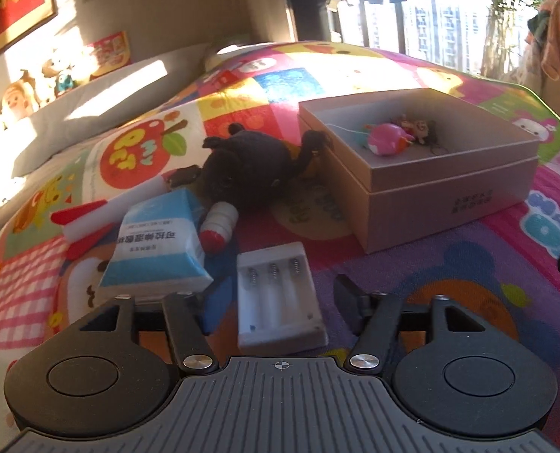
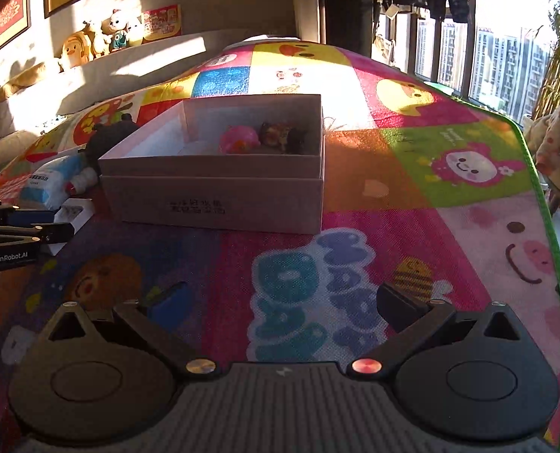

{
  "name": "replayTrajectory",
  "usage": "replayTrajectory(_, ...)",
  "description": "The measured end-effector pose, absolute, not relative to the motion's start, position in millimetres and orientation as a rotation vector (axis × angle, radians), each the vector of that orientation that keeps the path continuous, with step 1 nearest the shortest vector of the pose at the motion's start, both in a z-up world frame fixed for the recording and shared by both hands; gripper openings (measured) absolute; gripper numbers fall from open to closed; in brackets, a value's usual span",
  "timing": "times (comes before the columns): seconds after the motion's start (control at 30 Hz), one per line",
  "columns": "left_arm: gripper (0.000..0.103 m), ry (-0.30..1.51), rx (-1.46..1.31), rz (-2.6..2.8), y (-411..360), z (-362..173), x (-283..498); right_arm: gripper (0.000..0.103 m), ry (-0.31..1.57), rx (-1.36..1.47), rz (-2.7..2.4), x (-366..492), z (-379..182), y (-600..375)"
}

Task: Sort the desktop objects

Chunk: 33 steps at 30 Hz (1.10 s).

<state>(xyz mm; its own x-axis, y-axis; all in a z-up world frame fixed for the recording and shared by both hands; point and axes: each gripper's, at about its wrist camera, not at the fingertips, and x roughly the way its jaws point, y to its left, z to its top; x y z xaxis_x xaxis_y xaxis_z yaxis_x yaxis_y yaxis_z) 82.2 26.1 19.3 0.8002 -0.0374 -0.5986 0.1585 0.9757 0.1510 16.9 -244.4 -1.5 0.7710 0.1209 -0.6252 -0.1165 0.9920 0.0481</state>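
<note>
A tan cardboard box (image 1: 446, 204) stands on the colourful play mat (image 1: 431, 287) and holds a pink toy (image 1: 387, 139) and a dark figurine (image 1: 419, 128). My left gripper (image 1: 280, 302) is open, its fingers on either side of a white battery holder (image 1: 280, 298) lying on the mat. Beyond it lie a blue-white packet (image 1: 159, 245), a small red-white ribbed toy (image 1: 219, 226), a red-white foam rocket (image 1: 91, 222) and a black plush (image 1: 250, 166). My right gripper (image 2: 280, 302) is open and empty above the mat, in front of the box (image 2: 212, 200).
A sofa (image 2: 91, 75) with plush dolls (image 2: 91, 45) lies behind the mat on the left. Windows (image 2: 506, 56) are at the back right. The mat's green edge (image 2: 544, 207) runs along the right. The left gripper (image 2: 23, 232) shows at the right wrist view's left edge.
</note>
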Motion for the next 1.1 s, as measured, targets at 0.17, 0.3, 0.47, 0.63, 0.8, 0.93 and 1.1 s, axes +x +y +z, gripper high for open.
replayTrajectory(0.17,0.066,0.682,0.164,-0.118,27,13,91,0.103,0.667,0.002,0.145,9,0,-241)
replayTrajectory(0.3,0.053,0.667,0.171,-0.151,19,19,74,0.103,0.648,-0.014,0.142,4,6,-244)
replayTrajectory(0.47,0.053,0.669,0.206,-0.396,-15,19,33,0.103,0.633,-0.005,0.125,3,8,-248)
replayTrajectory(0.63,0.068,0.625,0.227,-0.487,-35,21,22,0.103,0.651,0.021,0.104,7,5,-251)
replayTrajectory(0.8,0.074,0.565,0.009,-0.213,16,38,70,0.103,0.620,-0.001,0.108,0,9,-248)
replayTrajectory(0.93,0.066,0.563,0.026,0.014,45,35,118,0.103,0.615,-0.026,0.127,-5,6,-241)
replayTrajectory(1.1,0.063,0.560,0.187,0.053,46,23,153,0.103,0.629,-0.050,0.219,-12,8,-226)
